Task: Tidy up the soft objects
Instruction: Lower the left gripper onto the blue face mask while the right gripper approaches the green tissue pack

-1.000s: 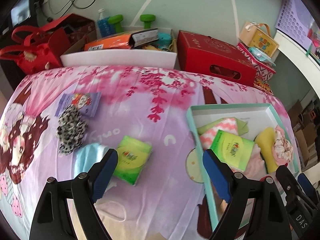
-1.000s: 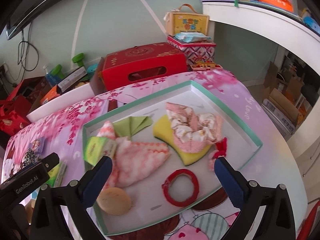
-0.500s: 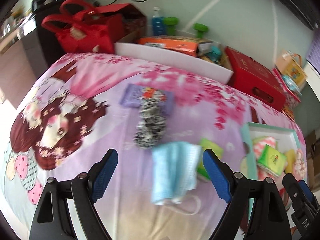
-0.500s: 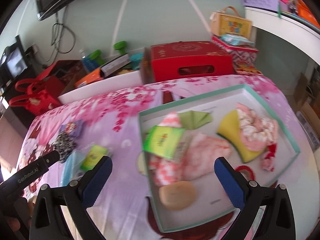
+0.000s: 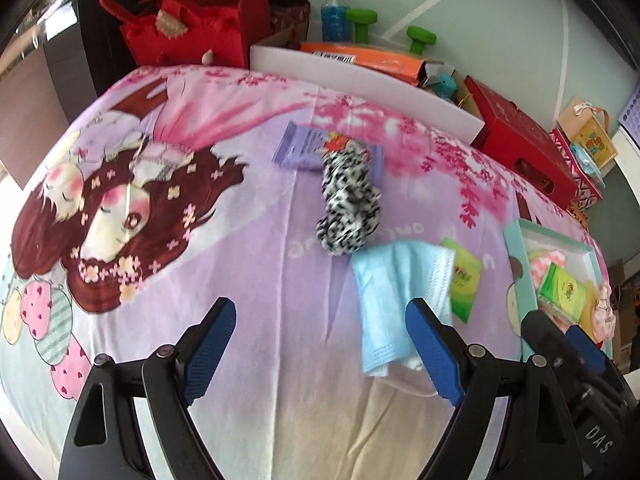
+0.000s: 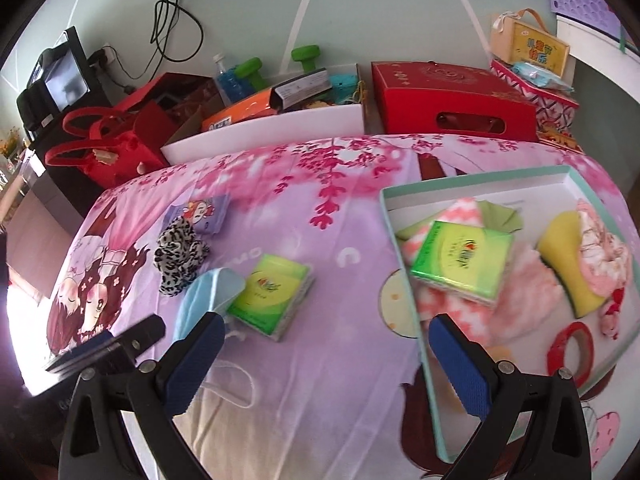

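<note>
On the pink cartoon cloth lie a leopard-print scrunchie (image 5: 347, 208) (image 6: 178, 254), a purple wipes pack (image 5: 312, 145) (image 6: 202, 214), a light blue face mask (image 5: 390, 300) (image 6: 208, 296) and a green tissue pack (image 5: 464, 280) (image 6: 272, 296). A teal-rimmed tray (image 6: 404, 280) (image 5: 516, 264) holds another green tissue pack (image 6: 460, 260), pink cloths, a yellow sponge (image 6: 560, 256), a pink scrunchie and a red ring (image 6: 570, 350). My left gripper (image 5: 320, 352) is open and empty, just short of the mask. My right gripper (image 6: 324, 364) is open and empty over the cloth at the tray's left edge.
Behind the table stand a red handbag (image 5: 188, 20), a white box (image 6: 272, 132) with an orange pack, green dumbbells and a blue bottle, and a red carton (image 6: 452, 100). A yellow gift box (image 6: 528, 44) stands at the far right. The other gripper (image 5: 576, 380) shows at the lower right.
Both grippers have swung left, away from the tray. The left view now centres on the scrunchie and mask; the tray has slid to the right in both views. Both stay open.
</note>
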